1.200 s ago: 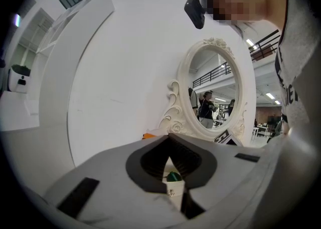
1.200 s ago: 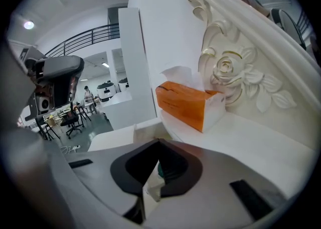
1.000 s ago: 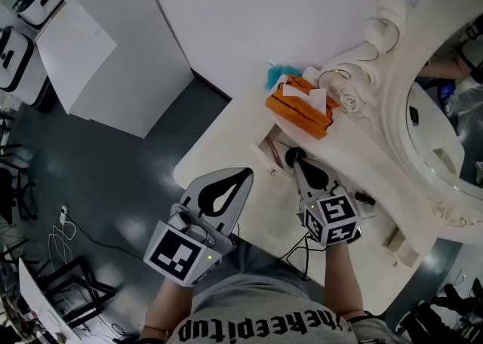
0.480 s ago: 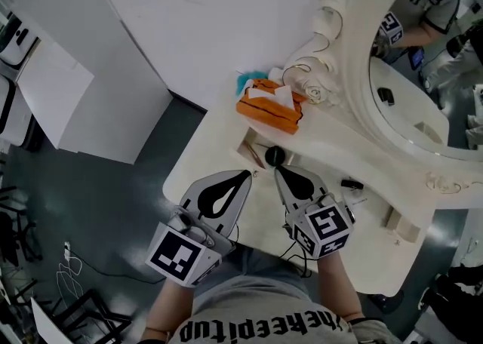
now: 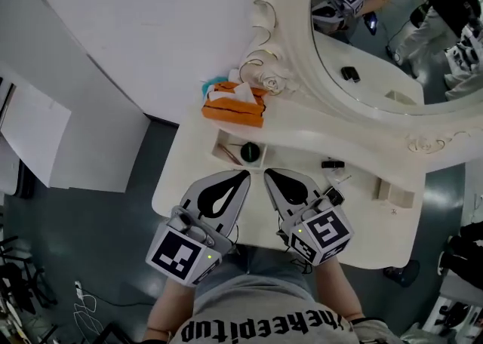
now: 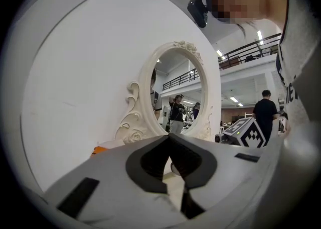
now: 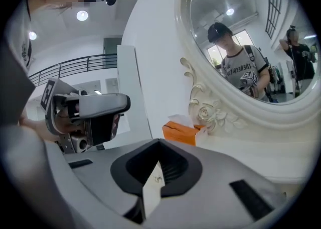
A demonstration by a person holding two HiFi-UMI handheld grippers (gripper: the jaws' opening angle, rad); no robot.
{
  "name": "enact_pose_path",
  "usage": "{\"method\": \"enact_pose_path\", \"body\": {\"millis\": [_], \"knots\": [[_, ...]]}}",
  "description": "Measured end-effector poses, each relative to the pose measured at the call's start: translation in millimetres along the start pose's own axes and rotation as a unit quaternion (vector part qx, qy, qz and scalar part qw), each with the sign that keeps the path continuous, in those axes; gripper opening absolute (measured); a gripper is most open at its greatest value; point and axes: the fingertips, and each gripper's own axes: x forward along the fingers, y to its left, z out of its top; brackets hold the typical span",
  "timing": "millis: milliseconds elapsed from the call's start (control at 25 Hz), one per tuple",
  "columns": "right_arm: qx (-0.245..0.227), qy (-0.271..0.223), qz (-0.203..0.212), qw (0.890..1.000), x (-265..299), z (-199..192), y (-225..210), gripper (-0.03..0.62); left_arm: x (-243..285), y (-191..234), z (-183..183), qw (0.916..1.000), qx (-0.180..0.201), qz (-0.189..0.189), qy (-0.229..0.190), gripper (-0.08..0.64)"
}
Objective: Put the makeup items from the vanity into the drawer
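Too small to name: a round black item (image 5: 250, 152) sitting in the open drawer (image 5: 229, 139) near the back left corner of the tabletop (image 5: 370, 225), with a thin brown stick (image 5: 225, 153) alongside it in the same drawer. Equally unclear, out on the bare top toward the back edge and right of centre: a small black item (image 5: 332, 164) and a thin pale sliver just in front of it. Further forward, another dark piece (image 5: 336, 196), partly covered by the body of the right gripper (image 5: 269, 175). Mostly hidden behind the orange tissue box (image 5: 233, 104) at the back left corner: something teal (image 5: 213, 83). Mirror (image 5: 377, 26) cut off at the top and right of the head view. Close to the right edge, a small cream box (image 5: 395, 193).

Left gripper (image 5: 242, 176) over the front half of the top, tips near the drawer's front. Seen along its own jaws, left gripper (image 6: 168, 137) closed tip to tip on nothing, only pale surface through the oval gap behind the tips. Just beside it, right gripper (image 7: 159, 142) likewise pressed together and empty, aimed at the same drawer. Through the slit below its tips, only a pale strip with a tiny speck, not identifiable.
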Motion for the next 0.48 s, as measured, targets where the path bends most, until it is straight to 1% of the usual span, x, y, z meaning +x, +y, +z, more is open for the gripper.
{"method": "enact_pose_path", "body": {"millis": [240,400,480], "knots": [[-0.007,-0.04,-0.027,0.999,-34,20,6,0.012,9,-28,1,0.999,0.007,-0.045,0.001,0.021],[-0.007,-0.067,-0.049,0.997,-59,33,9,0.012,15,-47,0,0.997,0.018,-0.076,0.002,0.021],[-0.008,-0.078,-0.058,0.995,-70,37,11,0.012,15,-57,-3,0.9959,0.016,-0.087,0.015,0.021]]}}
